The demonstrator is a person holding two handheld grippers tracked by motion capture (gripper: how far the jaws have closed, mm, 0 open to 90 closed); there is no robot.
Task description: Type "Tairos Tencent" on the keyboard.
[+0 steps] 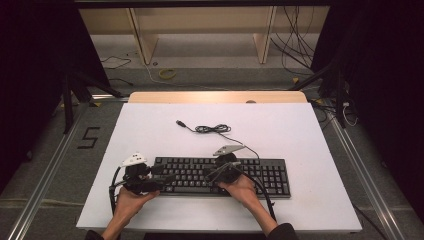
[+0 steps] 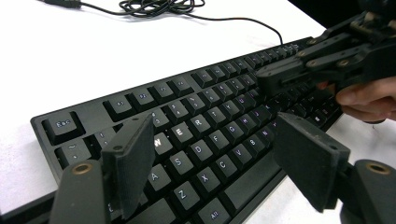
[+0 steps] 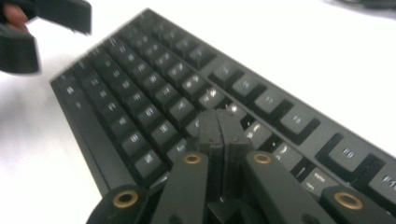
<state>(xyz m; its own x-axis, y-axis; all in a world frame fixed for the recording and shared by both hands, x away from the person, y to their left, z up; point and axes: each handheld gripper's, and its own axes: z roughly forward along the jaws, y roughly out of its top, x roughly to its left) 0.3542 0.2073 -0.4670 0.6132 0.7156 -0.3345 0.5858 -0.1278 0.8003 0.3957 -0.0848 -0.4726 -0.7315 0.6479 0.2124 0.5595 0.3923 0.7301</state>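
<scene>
High view: a person sits at a white table (image 1: 310, 200) with a two-jaw tong in each hand, both over a black keyboard (image 1: 272, 175). The right gripper (image 1: 212, 172) has its jaws pressed flat together with nothing between them, forming one blunt tip that hovers low over the middle of the keys. From the right gripper view the closed tip (image 3: 219, 126) sits over the upper key rows, just above or touching a key; I cannot tell which. The left gripper (image 1: 162, 181) stands open at the keyboard's left end, holding nothing; in the left gripper view its two pads (image 2: 130, 163) straddle the letter keys without touching them.

The keyboard lies across the near half of the table, parallel to its front edge. Its cable (image 1: 212, 129) runs back to a loose coil ending in an unplugged connector.

The step looks like pressing single keys with the closed right tip. To do it well, I would come straight down on the centre of one key, keep the jaws shut so the tip stays narrow, and hold the open left gripper clear of neighbouring keys.

Readable writing: Esc, W, E, R, A, S, D, Z, X, C, V and Alt on the keys. A dark figure 5 (image 1: 89, 137) is marked on the floor to the left. No brand name can be read.
</scene>
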